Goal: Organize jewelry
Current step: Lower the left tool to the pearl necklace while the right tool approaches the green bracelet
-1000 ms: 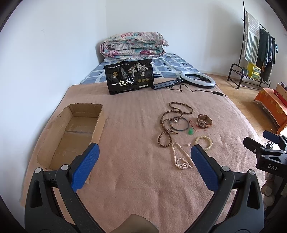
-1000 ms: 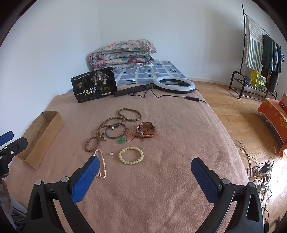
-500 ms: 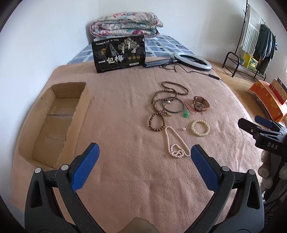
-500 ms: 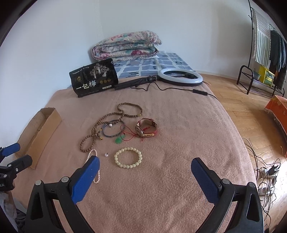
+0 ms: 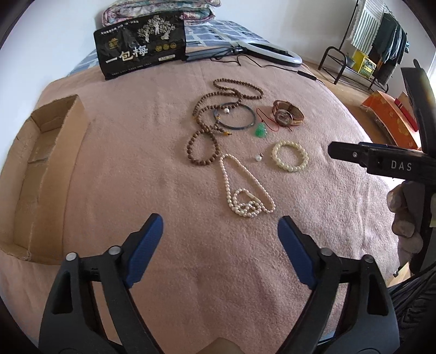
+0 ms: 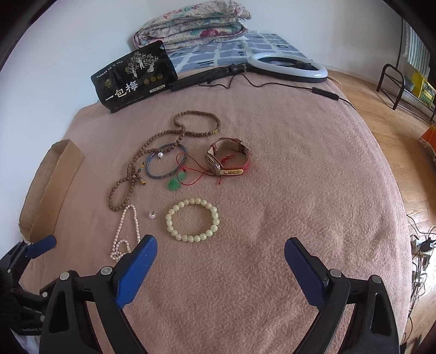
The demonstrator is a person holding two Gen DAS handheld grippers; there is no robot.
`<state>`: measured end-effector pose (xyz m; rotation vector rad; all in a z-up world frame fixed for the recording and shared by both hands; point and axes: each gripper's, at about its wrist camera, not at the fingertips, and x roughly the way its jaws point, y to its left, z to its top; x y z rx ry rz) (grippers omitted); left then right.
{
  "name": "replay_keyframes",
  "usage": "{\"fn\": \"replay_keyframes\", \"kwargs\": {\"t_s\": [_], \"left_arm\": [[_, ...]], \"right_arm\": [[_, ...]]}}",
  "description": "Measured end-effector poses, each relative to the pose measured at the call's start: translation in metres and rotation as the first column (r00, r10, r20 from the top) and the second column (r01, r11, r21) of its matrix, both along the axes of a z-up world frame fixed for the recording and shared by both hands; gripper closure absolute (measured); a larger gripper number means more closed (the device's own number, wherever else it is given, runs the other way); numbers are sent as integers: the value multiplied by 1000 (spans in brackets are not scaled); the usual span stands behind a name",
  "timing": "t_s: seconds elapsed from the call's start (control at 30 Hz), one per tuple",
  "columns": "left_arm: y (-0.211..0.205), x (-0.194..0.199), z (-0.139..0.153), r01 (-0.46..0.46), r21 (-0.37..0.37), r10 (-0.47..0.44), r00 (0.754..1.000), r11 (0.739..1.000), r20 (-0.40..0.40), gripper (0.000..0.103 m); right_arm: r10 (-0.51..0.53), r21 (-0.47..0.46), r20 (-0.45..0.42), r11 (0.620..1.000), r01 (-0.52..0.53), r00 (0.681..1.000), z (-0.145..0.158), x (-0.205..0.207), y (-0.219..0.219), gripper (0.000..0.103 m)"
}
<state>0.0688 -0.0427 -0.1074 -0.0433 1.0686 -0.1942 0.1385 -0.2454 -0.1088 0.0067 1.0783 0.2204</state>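
Jewelry lies on a pink blanket: a white pearl necklace point(image 5: 245, 188) point(image 6: 124, 231), a pale green bead bracelet point(image 5: 290, 160) point(image 6: 193, 220), a brown bead strand point(image 5: 215, 117) point(image 6: 163, 152), a dark bangle point(image 5: 235, 118) point(image 6: 166, 164), a green pendant on red cord point(image 5: 261, 130) point(image 6: 174, 183), a watch point(image 5: 286, 115) point(image 6: 229, 156) and a small loose pearl point(image 5: 258, 157) point(image 6: 152, 215). My left gripper point(image 5: 220, 250) is open, just short of the pearl necklace. My right gripper point(image 6: 220, 268) is open, just short of the bead bracelet. An open cardboard box point(image 5: 41, 174) point(image 6: 51, 185) sits at the left.
A black snack bag point(image 5: 141, 46) point(image 6: 133, 77) stands at the back, with a ring light point(image 5: 269, 51) point(image 6: 288, 66) and its cable beside it. A folded quilt point(image 6: 193, 21) lies behind. A clothes rack point(image 5: 368, 49) stands on the wooden floor at right.
Both grippers have moved forward and down toward the jewelry, which now looks larger and closer. Both stay open and empty. No jewelry has moved.
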Motion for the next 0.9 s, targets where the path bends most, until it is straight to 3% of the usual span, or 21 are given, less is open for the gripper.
{"fn": "replay_keyframes", "kwargs": {"t_s": [0.1, 0.13, 0.23, 0.3, 0.47, 0.53, 0.63, 0.9], "left_arm": [[-10, 5, -8, 33, -21, -33, 999, 999, -29, 31], [-12, 8, -10, 37, -26, -38, 998, 999, -41, 34], [-13, 16, -19, 29, -54, -34, 995, 998, -90, 45], [-14, 17, -21, 43, -79, -51, 993, 996, -103, 46], [-16, 19, -27, 52, -55, -56, 996, 997, -76, 46], [-16, 24, -34, 56, -67, -63, 993, 996, -104, 54], [-16, 28, -43, 67, -47, -73, 990, 997, -118, 56], [-22, 38, -49, 84, -30, -87, 990, 996, -115, 58]], "right_arm": [[51, -16, -2, 999, -51, 999, -5, 4, 10, 10], [70, -25, -12, 997, -71, 997, -8, 5, 13, 18], [96, -35, -55, 995, -98, 994, -22, 11, 17, 27], [96, -9, -90, 995, -97, 991, -30, 15, 16, 27], [59, 30, -118, 998, -56, 991, -36, 23, 9, 31], [43, 42, -119, 998, -39, 992, -36, 26, 6, 32], [27, 74, -131, 997, -17, 991, -37, 29, 2, 34], [26, 52, -152, 998, -18, 988, -42, 39, 11, 38]]}}
